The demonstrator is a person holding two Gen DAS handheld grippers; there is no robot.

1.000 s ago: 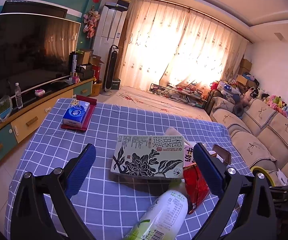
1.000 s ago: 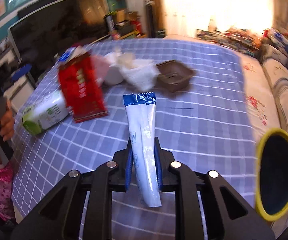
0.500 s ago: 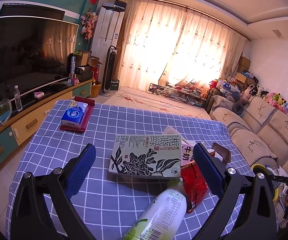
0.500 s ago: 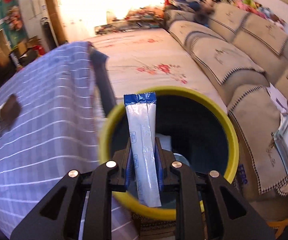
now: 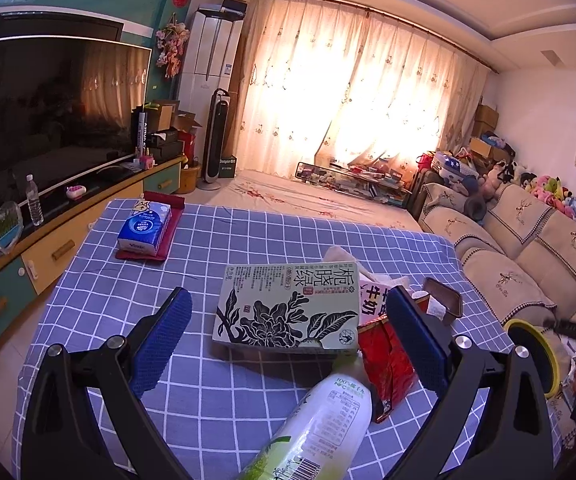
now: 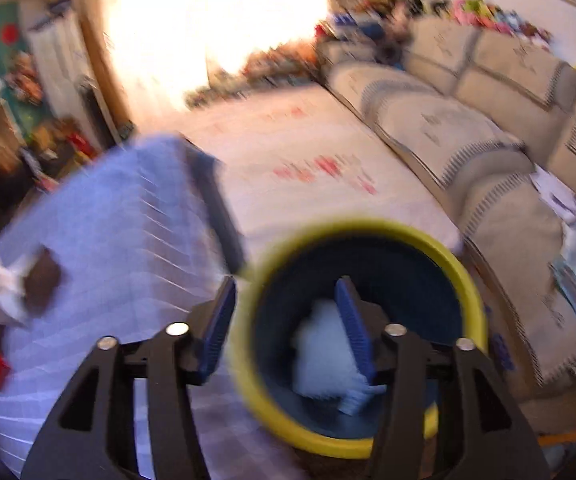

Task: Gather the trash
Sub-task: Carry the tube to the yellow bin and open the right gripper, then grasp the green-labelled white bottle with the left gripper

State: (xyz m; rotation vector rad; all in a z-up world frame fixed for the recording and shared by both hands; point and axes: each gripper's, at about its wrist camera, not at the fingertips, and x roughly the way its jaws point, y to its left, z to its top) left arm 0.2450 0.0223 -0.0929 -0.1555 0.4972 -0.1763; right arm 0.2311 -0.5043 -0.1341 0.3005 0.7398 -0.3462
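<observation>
Both tongs are in my view. Over the yellow-rimmed trash bin [image 6: 372, 240], my right gripper [image 6: 284, 320] is spreading its jaws, nothing pinched between the blue pads; a white-and-blue wrapper [image 6: 328, 364] lies inside the bin, blurred, beside the right-hand pad. My left gripper [image 5: 288, 340] hovers over the blue checked tablecloth [image 5: 224, 240] with its jaws wide apart and gripping nothing. Left of the bin on that cloth lies a green tea box [image 5: 288, 312] with a black flower print. Touching the box's near right corner is a red snack packet [image 5: 388, 364], and a white-and-green bottle [image 5: 320, 428] lies in front of both. A brown tray [image 5: 444, 300] sits between the box and the bin. Farthest from the bin, a blue tissue pack [image 5: 144, 228] rests on a red tray [image 5: 168, 228].
</observation>
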